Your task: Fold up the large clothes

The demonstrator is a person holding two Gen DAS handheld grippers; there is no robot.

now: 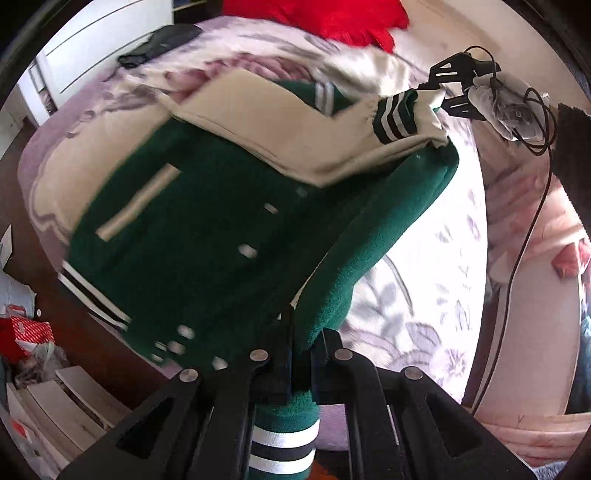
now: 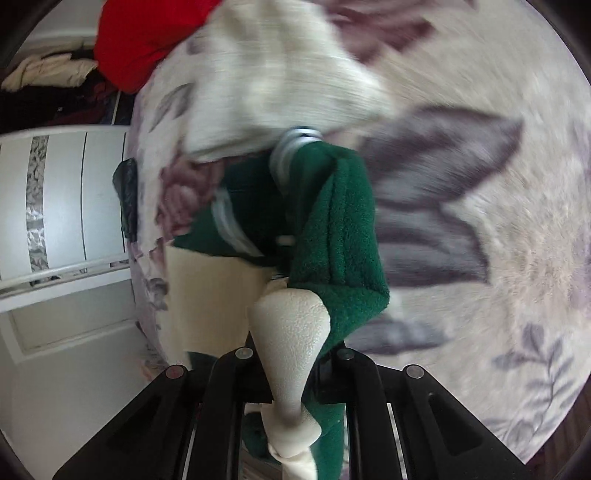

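Nearest our left lens, the black two-finger left claw [image 1: 301, 350] is pinching the hem edge of the dark green fleece varsity jacket with cream sleeves and striped ribbed trim [image 1: 207, 229], with its banded green, white and black rib [image 1: 282, 446] hanging at 6 o'clock between the linkages. Our right claw [image 2: 295, 354] is pressed onto a bunched cream sleeve fold [image 2: 291, 332] together with a green fleece edge, at 6 o'clock in the right wrist view.

We judge the fold to be partway: in the left wrist view one cream sleeve [image 1: 295, 125] already lies across the green body toward 1 o'clock, its striped cuff [image 1: 395, 116] near the right claw [image 1: 458, 86] at 2 o'clock. The jacket's side is lifted off the floral lilac and cream bedspread [image 1: 424, 258] between both claws, so the body fold still seems to need laying down and flattening, and halving may remain.

Motion blur smears both views, so snaps and trim are hard to read. The second sleeve's position we cannot tell. A red cloth [image 1: 325, 18] at 12 o'clock is cut off, and the claws' own pads are buried in fabric
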